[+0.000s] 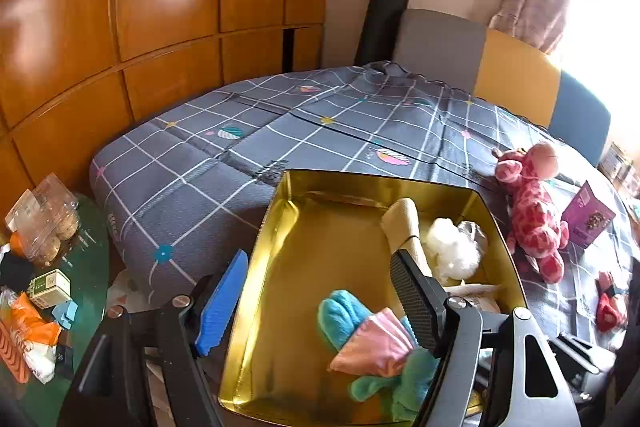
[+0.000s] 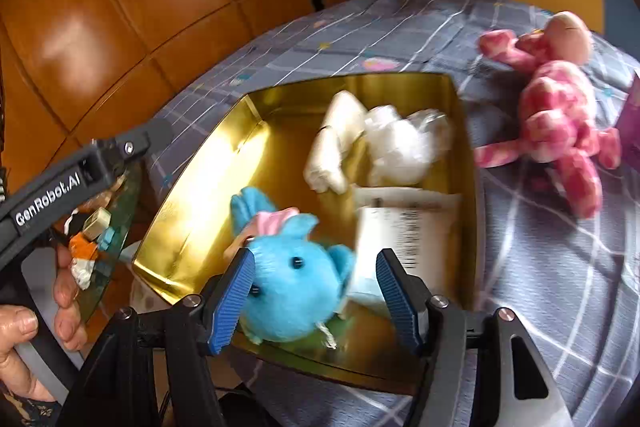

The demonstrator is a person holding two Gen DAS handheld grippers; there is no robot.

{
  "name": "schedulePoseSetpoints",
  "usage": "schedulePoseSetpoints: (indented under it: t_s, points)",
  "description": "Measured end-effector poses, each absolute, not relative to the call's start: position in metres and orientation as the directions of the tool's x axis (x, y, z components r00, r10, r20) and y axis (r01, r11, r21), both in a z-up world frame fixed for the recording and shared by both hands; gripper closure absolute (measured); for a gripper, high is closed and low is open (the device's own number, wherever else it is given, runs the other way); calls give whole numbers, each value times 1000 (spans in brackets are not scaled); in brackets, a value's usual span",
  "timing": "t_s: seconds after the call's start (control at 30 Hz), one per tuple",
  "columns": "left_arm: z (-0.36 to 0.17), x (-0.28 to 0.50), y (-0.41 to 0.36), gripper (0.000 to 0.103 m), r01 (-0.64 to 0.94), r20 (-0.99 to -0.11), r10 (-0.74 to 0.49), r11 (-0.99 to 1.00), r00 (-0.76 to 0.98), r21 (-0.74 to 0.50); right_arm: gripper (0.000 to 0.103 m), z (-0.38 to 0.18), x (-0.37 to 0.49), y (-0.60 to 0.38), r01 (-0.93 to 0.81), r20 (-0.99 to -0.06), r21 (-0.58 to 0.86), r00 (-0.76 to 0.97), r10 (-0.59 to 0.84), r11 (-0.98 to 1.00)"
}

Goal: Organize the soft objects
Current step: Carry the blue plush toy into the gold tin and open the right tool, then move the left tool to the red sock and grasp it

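An open gold tin box (image 1: 276, 227) (image 2: 192, 195) sits on the grey checked bedspread (image 1: 248, 139). Inside it lie a blue plush toy (image 1: 344, 311) (image 2: 292, 283) with a pink bow, a cream soft toy (image 1: 404, 223) (image 2: 340, 147) and a white fluffy item (image 1: 452, 251) (image 2: 400, 143). My right gripper (image 2: 316, 255) stands open over the box's near end, the blue plush between its blue pads; the right pad is clear of it. My left gripper (image 1: 318, 259) is open, its fingers on either side of the box's left wall. A pink spotted giraffe plush (image 1: 536, 215) (image 2: 556, 119) lies on the bed right of the box.
A printed white packet (image 2: 404, 227) rests in the box's right side. A purple carton (image 1: 588, 215) and a red item (image 1: 608, 307) lie on the bed beyond the giraffe. A green glass side table (image 1: 92, 267) with clutter stands left; wooden wardrobe doors (image 1: 160, 7) rise behind it.
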State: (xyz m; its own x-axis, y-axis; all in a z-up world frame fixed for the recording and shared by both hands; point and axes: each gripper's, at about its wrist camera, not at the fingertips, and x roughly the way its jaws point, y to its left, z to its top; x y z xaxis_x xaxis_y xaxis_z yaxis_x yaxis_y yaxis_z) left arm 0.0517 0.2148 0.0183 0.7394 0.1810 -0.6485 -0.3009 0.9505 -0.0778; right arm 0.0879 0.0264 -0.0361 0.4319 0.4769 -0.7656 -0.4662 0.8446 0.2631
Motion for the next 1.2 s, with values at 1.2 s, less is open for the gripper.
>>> schedulePoseSetpoints:
  t_s: [1.2]
  points:
    - [20,55,128,28,-58,-652,55,998,756,18,39,11,44,-217,-5,-712,20,702,18,1000]
